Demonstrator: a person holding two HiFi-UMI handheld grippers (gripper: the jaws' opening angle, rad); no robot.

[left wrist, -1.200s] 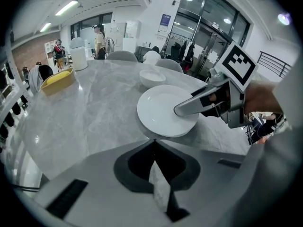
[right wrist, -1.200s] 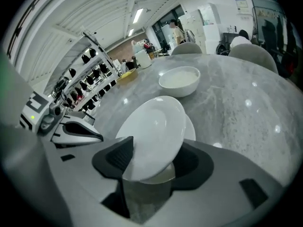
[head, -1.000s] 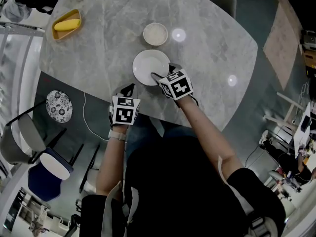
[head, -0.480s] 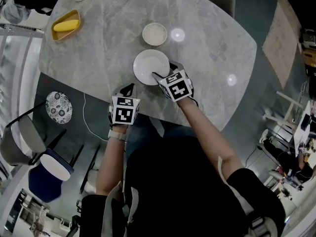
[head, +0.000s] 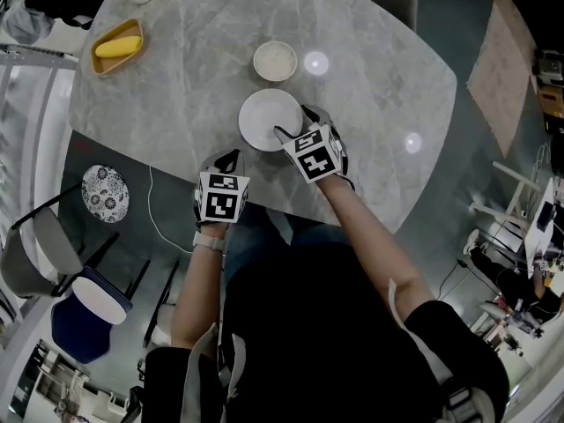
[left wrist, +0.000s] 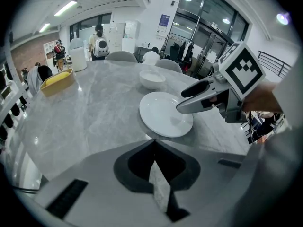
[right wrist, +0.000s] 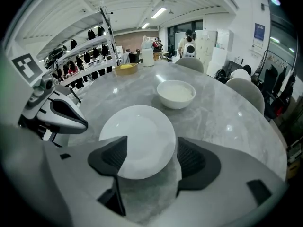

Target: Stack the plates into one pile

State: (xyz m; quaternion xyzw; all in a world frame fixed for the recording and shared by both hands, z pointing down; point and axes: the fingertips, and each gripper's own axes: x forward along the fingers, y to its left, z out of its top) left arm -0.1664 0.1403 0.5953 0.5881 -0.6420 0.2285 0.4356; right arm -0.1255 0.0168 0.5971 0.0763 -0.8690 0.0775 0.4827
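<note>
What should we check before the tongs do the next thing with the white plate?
1. Right tongs open: ok; they have just been opening, wide apart.
2. Plate edge between them: ok, pads not pressing it.
3. Plate flat on the table: ok.
4. Left tongs clear of plate: ok; shut, empty.
5. Another plate to stack: cannot tell; only a bowl sits beyond.

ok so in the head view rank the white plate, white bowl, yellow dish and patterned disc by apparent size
1. white plate
2. patterned disc, off the table's edge and seemingly lower, so its distance from the camera makes this place unsure
3. yellow dish and white bowl look alike; not ranked
</note>
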